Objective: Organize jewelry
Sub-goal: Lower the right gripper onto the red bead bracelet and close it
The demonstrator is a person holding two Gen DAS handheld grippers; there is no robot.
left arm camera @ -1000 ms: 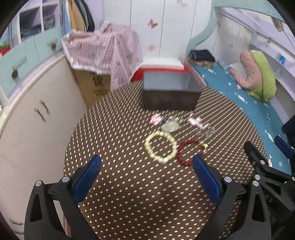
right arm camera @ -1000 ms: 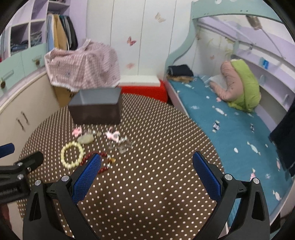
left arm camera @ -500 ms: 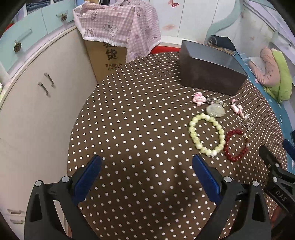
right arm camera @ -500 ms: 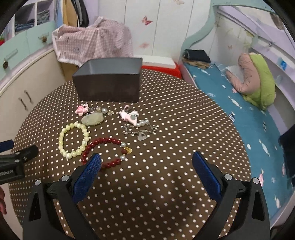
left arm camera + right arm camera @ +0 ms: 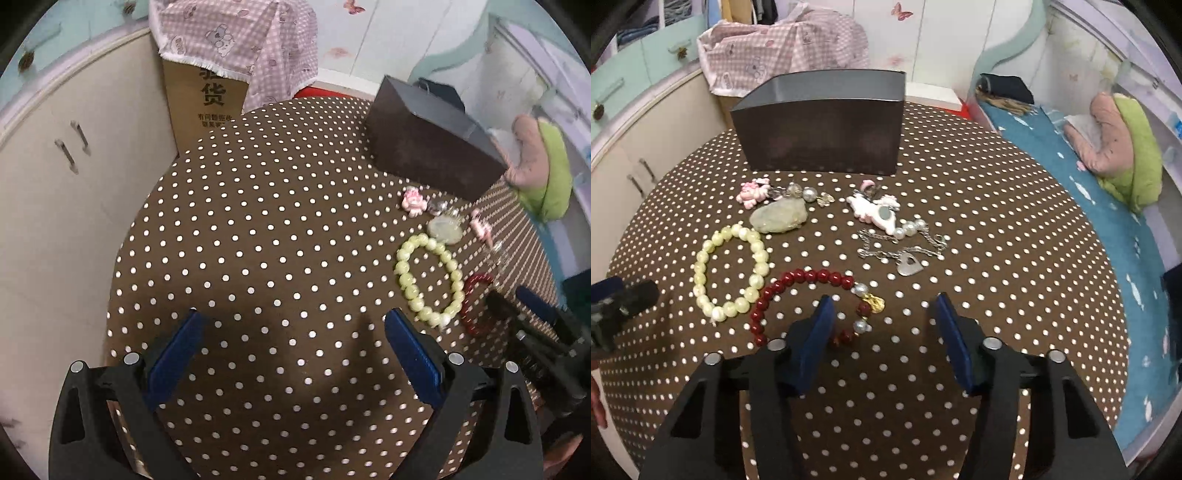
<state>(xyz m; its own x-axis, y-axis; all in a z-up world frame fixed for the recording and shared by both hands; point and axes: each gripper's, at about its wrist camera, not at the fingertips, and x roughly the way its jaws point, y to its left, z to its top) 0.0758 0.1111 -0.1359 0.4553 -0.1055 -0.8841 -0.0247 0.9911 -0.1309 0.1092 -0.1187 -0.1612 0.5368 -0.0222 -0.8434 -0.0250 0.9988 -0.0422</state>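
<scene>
Beads of the red bracelet [image 5: 809,301] lie nearest, light, loose and slippery, at the wide-open right gripper [image 5: 884,332], whose left finger covers part of it; best pinch across the strand. The left gripper [image 5: 291,350], also wide and empty, hangs over bare cloth, and farther stand the pale bracelet [image 5: 731,269] and the box [image 5: 823,122].

Two low wrist views over the dotted table [image 5: 258,240], right one nearer, both sharing the pale bead bracelet [image 5: 729,271].

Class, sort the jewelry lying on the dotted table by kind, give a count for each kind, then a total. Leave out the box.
Bead bracelets: 2, the pale green bracelet and the red bracelet
Pink charms: 2, the small pink charm and the pink-and-white charm
Green stone: 1
Silver chain with heart tag: 1
Total: 6
</scene>
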